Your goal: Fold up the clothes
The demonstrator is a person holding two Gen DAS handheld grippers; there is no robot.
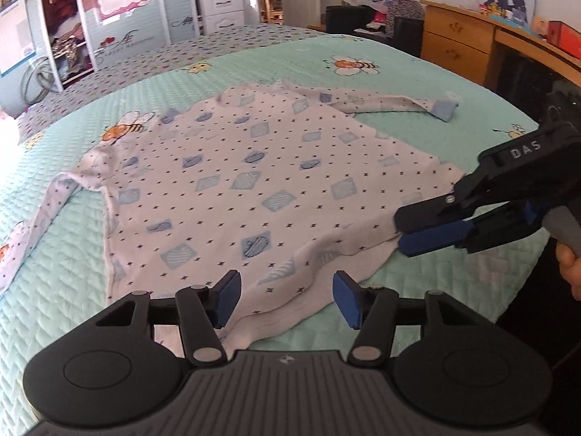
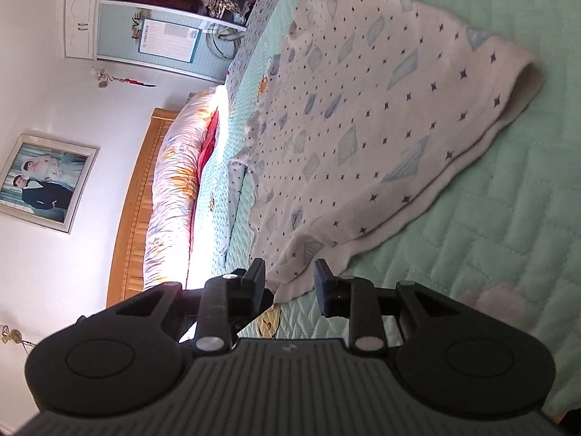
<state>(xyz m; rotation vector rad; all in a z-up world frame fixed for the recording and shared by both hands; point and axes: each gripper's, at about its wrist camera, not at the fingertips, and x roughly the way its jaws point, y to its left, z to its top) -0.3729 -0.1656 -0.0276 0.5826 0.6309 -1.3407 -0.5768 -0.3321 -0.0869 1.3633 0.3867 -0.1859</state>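
Shirt (image 1: 236, 181) spread flat on a quilted mint-green bedcover (image 1: 72, 254), sleeves out to either side, hem toward the two handheld grippers. The left gripper (image 1: 287, 299) hangs at the near hem with its fingers wide apart and cloth lying between them, unpinched. The right gripper (image 2: 288, 283), turned on its side, stands at the hem's right corner, fingers also parted around the fabric edge; in the left view its two blue-faced pads (image 1: 432, 236) sit close together, one over the other, at that corner, yet the cloth looks slack rather than clamped. The shirt is soft, thin knit, white with small dark stars and pale blue diamonds, its far cuff (image 1: 445, 109) blue; the hem curls up and gapes open at the corner, showing two layers. Risk, as it appears: a pinch may catch only the top layer, so the back drags and wrinkles on the textured quilt; uneven lift between the two hands could skew any fold. The long sleeves may trail or bunch underneath.
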